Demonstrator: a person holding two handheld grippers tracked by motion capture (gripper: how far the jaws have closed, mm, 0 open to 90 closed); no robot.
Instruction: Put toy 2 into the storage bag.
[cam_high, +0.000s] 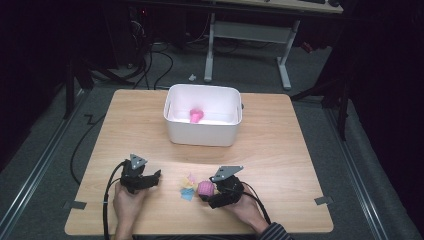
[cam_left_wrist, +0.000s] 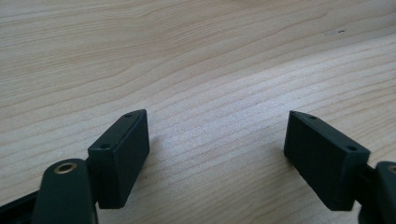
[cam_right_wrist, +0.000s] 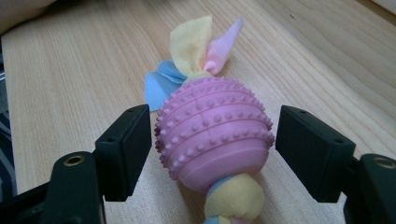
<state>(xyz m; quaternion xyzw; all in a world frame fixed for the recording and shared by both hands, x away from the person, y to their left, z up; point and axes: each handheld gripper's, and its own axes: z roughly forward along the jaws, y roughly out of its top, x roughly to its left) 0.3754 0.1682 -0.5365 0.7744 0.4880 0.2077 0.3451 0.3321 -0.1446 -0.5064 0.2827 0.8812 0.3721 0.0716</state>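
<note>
Black jaws of the right gripper (cam_right_wrist: 212, 154) are standing apart on either side of the pink ball (cam_right_wrist: 214, 133), a studded toy with yellow, pink and blue cloth tails knotted through it. The left-hand jaw in the right gripper view is just beside the ball or barely touching it, while the other is leaving a small gap, so nothing is being clamped yet. In the high view the ball (cam_high: 205, 188) is lying on the table (cam_high: 280, 165) near its front edge, well short of the white bin (cam_high: 202, 131), where a pink thing (cam_high: 196, 116) is already sitting. The left gripper (cam_left_wrist: 217, 140) is idling, jaws wide over bare wood. The grasp appears to be the step in hand; next, closing squarely across the ball's ridged middle is needed.
</note>
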